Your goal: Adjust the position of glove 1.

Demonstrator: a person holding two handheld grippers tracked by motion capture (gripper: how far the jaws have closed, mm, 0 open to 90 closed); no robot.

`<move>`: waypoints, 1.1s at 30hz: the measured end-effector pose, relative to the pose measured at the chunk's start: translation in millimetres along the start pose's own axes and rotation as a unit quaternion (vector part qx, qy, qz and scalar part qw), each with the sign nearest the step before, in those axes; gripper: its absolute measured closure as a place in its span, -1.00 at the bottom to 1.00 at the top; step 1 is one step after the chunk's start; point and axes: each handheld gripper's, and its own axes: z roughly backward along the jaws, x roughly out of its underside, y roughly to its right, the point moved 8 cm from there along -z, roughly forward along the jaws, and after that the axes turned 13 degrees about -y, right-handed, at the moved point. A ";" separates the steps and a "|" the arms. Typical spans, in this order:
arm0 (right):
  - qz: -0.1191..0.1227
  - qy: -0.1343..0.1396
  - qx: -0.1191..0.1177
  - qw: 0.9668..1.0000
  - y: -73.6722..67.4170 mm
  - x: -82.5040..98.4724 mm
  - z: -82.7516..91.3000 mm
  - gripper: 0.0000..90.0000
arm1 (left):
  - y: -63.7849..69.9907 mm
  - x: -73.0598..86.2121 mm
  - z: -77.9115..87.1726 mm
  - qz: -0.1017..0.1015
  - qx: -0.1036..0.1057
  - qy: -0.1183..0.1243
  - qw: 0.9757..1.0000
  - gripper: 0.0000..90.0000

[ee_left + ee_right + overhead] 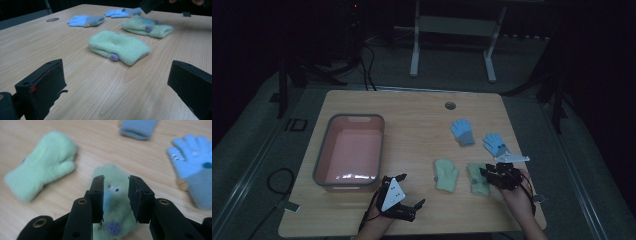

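Dim room, pale wooden table (412, 107) lit at its middle, dark floor and a white frame beyond at 12 o'clock.

On the table, in the high view:
- Pink plastic basin with grey rim (355, 116) at 9 o'clock, standing open side up.
- Two blue knitted gloves with grey cuffs, one (463, 131) at 2 o'clock, the other (496, 144) just beside it toward 3 o'clock.
- Two pale green fleece mittens at 4 o'clock, lying flat side by side and apart: the left one (445, 174) bare, the right one (477, 182) partly under the right gripper (492, 172).

Right gripper, seen from its own camera (116, 195): jaws partly apart, a narrow gap between the pads, nothing pinched. Right green mitten (112, 220) lying on the wood straight below that gap, its small face markings and purple spot showing through it. Cannot tell whether the jaw tips touch the fleece. Left green mitten (40, 162) at 10 o'clock of that view, a blue glove (192, 155) at 2 o'clock.

Left gripper (411, 190) near the table's front edge at 6 o'clock, beside the basin's near corner. Jaws spread wide in its own view (117, 85), bare wood between them, holding and touching nothing. Left green mitten (120, 46) ahead at 12 o'clock, well clear of the jaws; right green mitten (147, 27) behind it.
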 end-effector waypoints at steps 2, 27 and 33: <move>0.011 0.000 -0.002 1.000 -2.4 5.5 -4.2 0.45 | -0.3 0.0 0.2 0.001 -0.001 0.001 1.000 -0.97; -0.014 0.027 0.075 0.997 -22.1 -27.7 15.3 0.93 | 0.6 0.1 -0.2 -0.006 -0.008 -0.003 1.000 -0.97; -0.014 0.044 0.083 0.995 -42.6 -53.0 30.8 0.93 | 0.1 0.1 -0.1 -0.002 -0.007 -0.001 1.000 -0.97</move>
